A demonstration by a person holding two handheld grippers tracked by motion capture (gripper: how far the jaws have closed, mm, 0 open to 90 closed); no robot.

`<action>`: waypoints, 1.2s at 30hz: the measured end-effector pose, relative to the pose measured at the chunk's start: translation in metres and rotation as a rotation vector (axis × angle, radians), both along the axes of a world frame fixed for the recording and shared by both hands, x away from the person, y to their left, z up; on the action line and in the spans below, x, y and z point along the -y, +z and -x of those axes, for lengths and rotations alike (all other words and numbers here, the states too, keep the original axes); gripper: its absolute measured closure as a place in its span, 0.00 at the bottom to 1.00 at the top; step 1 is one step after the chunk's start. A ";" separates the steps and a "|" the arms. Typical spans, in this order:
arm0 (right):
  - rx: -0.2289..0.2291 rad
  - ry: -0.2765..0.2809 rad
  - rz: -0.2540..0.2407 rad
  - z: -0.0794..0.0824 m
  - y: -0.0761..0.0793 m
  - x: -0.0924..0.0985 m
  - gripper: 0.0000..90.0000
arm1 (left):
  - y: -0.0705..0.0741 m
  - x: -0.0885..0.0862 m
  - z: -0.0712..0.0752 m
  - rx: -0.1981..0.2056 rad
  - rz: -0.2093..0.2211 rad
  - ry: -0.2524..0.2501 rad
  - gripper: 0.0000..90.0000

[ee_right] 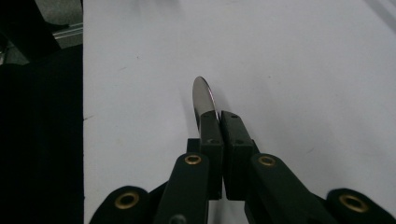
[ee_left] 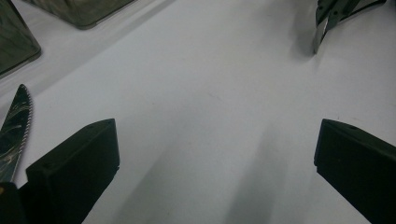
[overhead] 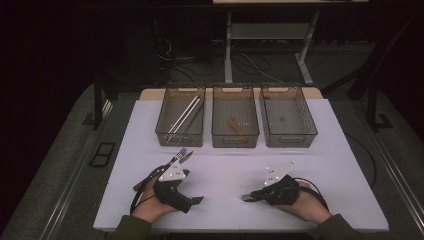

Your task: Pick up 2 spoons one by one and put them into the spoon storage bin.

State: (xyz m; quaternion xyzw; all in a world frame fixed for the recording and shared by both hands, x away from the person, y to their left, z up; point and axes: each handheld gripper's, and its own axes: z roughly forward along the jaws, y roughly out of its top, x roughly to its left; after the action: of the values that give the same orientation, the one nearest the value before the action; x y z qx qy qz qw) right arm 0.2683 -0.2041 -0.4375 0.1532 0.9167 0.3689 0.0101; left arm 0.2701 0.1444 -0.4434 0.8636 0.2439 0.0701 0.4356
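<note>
My right gripper lies low over the white table at the front right, pointing left. It is shut on a shiny metal utensil whose rounded end sticks out past the pads in the right gripper view. The left gripper rests at the front left, aimed right, open, with bare table between its jaws. A serrated knife lies just outside its left jaw. In the left gripper view the right gripper and the utensil show at the top right.
Three clear bins stand in a row at the back: the left bin holds long metal sticks, the middle bin a brown piece, the right bin a small dark speck. Fork tines poke out beyond the left gripper.
</note>
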 end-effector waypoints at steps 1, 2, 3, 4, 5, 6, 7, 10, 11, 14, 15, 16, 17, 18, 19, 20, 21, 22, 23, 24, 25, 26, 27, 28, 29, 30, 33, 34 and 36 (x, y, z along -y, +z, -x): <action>0.000 -0.007 -0.005 0.000 0.001 0.001 0.98 | 0.000 0.000 0.000 0.000 0.002 0.000 0.00; 0.004 -0.016 -0.016 -0.001 0.002 0.002 0.98 | 0.000 0.000 0.000 0.000 0.002 0.000 0.00; 0.015 -0.022 -0.021 -0.002 0.004 0.003 0.98 | 0.000 0.000 0.000 -0.001 0.003 0.000 0.00; 0.019 -0.032 -0.024 -0.003 0.006 0.004 0.98 | 0.000 0.000 0.000 -0.002 0.002 0.000 0.00; 0.022 -0.045 -0.031 -0.003 0.007 0.005 0.98 | 0.000 0.000 0.000 -0.002 0.001 -0.001 0.00; 0.025 -0.058 -0.038 -0.004 0.009 0.006 0.98 | 0.000 0.000 0.000 -0.003 0.004 0.001 0.00; 0.030 -0.067 -0.046 -0.006 0.011 0.007 0.98 | 0.000 0.000 0.000 -0.001 0.005 0.001 0.00; 0.043 -0.101 -0.057 -0.011 0.014 0.010 0.98 | 0.000 -0.001 0.000 -0.003 0.006 0.002 0.00; 0.047 -0.114 -0.061 -0.012 0.016 0.011 0.98 | 0.000 0.000 0.000 -0.004 0.003 0.002 0.00; 0.064 -0.146 -0.077 -0.018 0.020 0.015 0.98 | 0.000 0.000 0.000 -0.005 0.000 0.001 0.00; 0.070 -0.156 -0.083 -0.020 0.021 0.016 0.98 | 0.000 0.000 0.000 -0.005 -0.001 0.001 0.00; 0.071 -0.167 -0.089 -0.022 0.023 0.018 0.98 | -0.001 0.000 0.000 -0.007 0.000 0.003 0.00; 0.074 -0.175 -0.094 -0.025 0.024 0.019 0.98 | 0.000 0.000 0.000 -0.006 0.000 0.004 0.00; 0.077 -0.186 -0.105 -0.027 0.025 0.020 0.98 | 0.000 0.000 0.000 -0.005 0.003 0.004 0.00; 0.077 -0.199 -0.110 -0.030 0.026 0.021 0.98 | 0.000 0.000 0.000 -0.005 0.003 0.003 0.00; 0.081 -0.208 -0.115 -0.032 0.027 0.021 0.98 | 0.000 0.000 0.000 -0.006 0.001 0.003 0.00; 0.082 -0.217 -0.123 -0.035 0.028 0.022 0.98 | -0.001 0.000 0.000 -0.005 0.000 0.002 0.00; 0.085 -0.227 -0.131 -0.037 0.029 0.022 0.98 | -0.001 0.000 0.000 -0.006 0.000 0.002 0.00; 0.085 -0.240 -0.136 -0.039 0.030 0.022 0.98 | 0.000 0.000 0.000 -0.006 0.001 0.002 0.00; 0.091 -0.247 -0.144 -0.041 0.030 0.022 0.98 | 0.000 0.000 0.000 -0.005 0.001 0.001 0.00; 0.092 -0.257 -0.150 -0.043 0.031 0.022 0.98 | 0.000 0.000 0.000 -0.006 0.001 0.001 0.00; 0.095 -0.268 -0.158 -0.045 0.031 0.022 0.98 | 0.000 0.000 0.000 -0.006 0.001 0.001 0.00; 0.099 -0.271 -0.158 -0.046 0.032 0.021 0.98 | 0.000 0.000 0.000 -0.005 -0.001 0.000 0.00; 0.104 -0.276 -0.156 -0.048 0.032 0.020 0.98 | -0.001 0.000 0.000 -0.005 0.000 0.000 0.00; 0.110 -0.280 -0.156 -0.049 0.033 0.019 0.98 | -0.001 0.000 0.000 -0.006 0.001 0.001 0.00; 0.109 -0.286 -0.162 -0.051 0.034 0.018 0.98 | -0.001 0.000 0.000 -0.005 0.000 0.001 0.00; 0.121 -0.296 -0.169 -0.056 0.037 0.016 0.98 | -0.001 -0.001 0.000 -0.007 0.004 0.001 0.00; 0.128 -0.299 -0.174 -0.058 0.038 0.015 0.98 | -0.001 -0.001 0.000 -0.007 0.004 0.001 0.00; 0.131 -0.310 -0.182 -0.061 0.039 0.015 0.98 | -0.001 0.000 0.000 -0.009 0.004 0.001 0.00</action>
State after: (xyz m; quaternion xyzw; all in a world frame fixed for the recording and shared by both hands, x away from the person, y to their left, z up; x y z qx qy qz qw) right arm 0.3293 -0.2189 -0.3980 0.2684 0.8425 0.4533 0.1127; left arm 0.2705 0.1447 -0.4442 0.8630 0.2463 0.0662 0.4361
